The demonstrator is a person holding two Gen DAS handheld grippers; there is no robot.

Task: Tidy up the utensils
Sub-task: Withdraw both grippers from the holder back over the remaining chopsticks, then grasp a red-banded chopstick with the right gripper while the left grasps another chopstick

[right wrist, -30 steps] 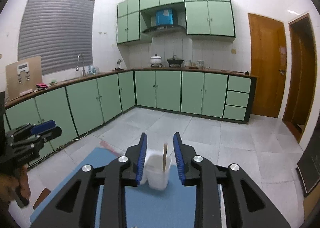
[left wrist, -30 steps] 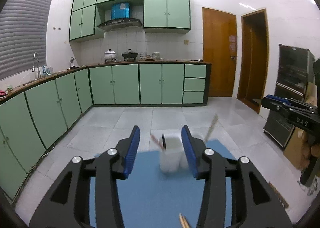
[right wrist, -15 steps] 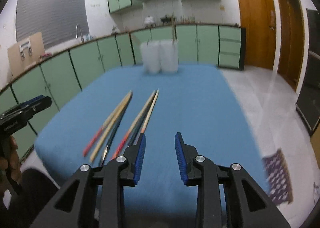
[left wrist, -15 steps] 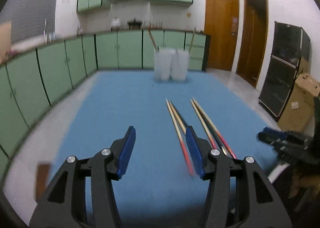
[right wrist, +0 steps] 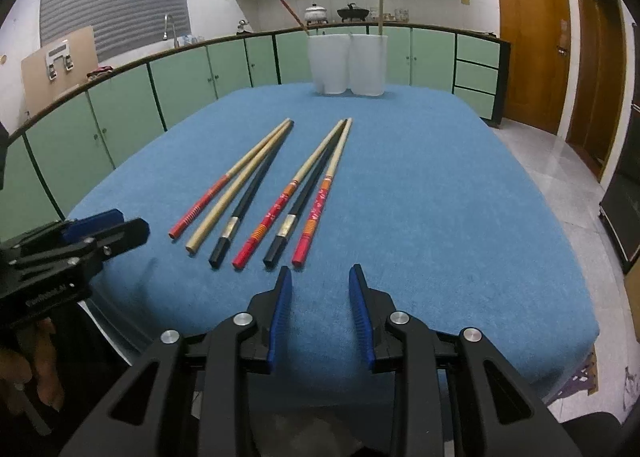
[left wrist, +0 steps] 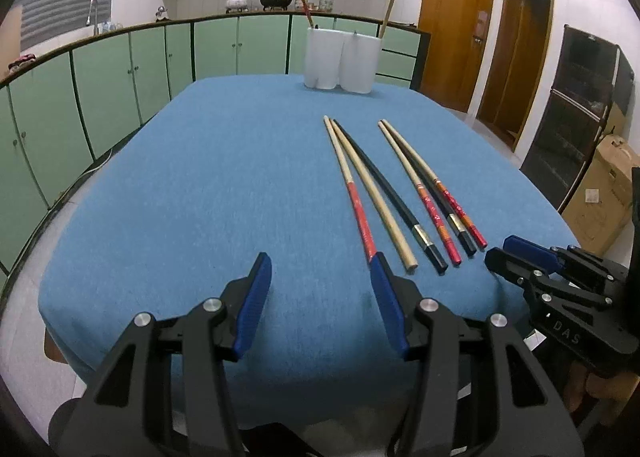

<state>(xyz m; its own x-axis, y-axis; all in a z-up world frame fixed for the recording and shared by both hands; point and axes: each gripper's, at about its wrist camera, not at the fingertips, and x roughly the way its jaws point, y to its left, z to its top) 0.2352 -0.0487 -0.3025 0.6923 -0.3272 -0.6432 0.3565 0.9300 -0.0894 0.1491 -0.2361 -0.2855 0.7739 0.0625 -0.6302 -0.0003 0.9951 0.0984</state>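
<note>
both grippers (left wrist: 322,271) (right wrist: 320,277) empty, fingers apart, now low before the chopsticks (left wrist: 400,193), holder (left wrist: 340,61) far.

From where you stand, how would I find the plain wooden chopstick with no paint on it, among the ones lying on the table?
Start at the blue tablecloth, where six chopsticks lie in a fan in front of the two white cups. Count from the left end of the fan: the plain wooden chopstick is second, between a red-handled one and a black one. It alone is bare pale wood from end to end.
</note>
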